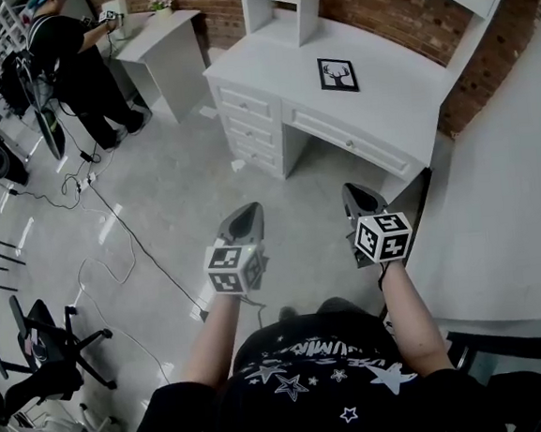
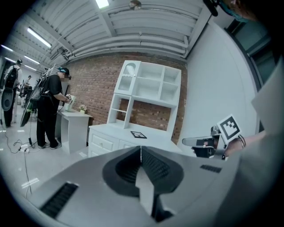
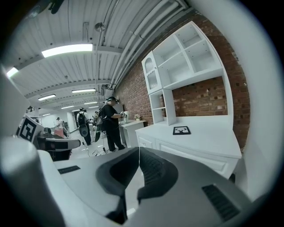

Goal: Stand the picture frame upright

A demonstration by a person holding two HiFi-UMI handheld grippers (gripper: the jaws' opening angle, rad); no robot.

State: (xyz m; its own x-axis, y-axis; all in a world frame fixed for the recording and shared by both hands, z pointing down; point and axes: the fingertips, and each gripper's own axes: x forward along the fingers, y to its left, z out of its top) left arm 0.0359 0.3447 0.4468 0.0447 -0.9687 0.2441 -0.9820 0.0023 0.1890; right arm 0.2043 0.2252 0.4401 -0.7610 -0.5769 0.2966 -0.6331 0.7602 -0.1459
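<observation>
A black picture frame (image 1: 337, 75) with a deer print lies flat on the white desk (image 1: 400, 86), face up; it also shows as the frame (image 2: 138, 135) in the left gripper view and the frame (image 3: 181, 130) in the right gripper view. My left gripper (image 1: 245, 220) and right gripper (image 1: 358, 196) hang over the floor, short of the desk, both shut and empty. Their tips point toward the desk. The left gripper's jaws (image 2: 141, 150) meet in a line, as do the right gripper's (image 3: 139, 153).
The desk has drawers (image 1: 243, 119) at its left and a white shelf unit (image 1: 294, 1) on top, against a brick wall. A white wall panel (image 1: 505, 209) runs along my right. A person (image 1: 73, 58) stands at a small white table (image 1: 166, 41) far left. Cables (image 1: 111, 224) cross the floor.
</observation>
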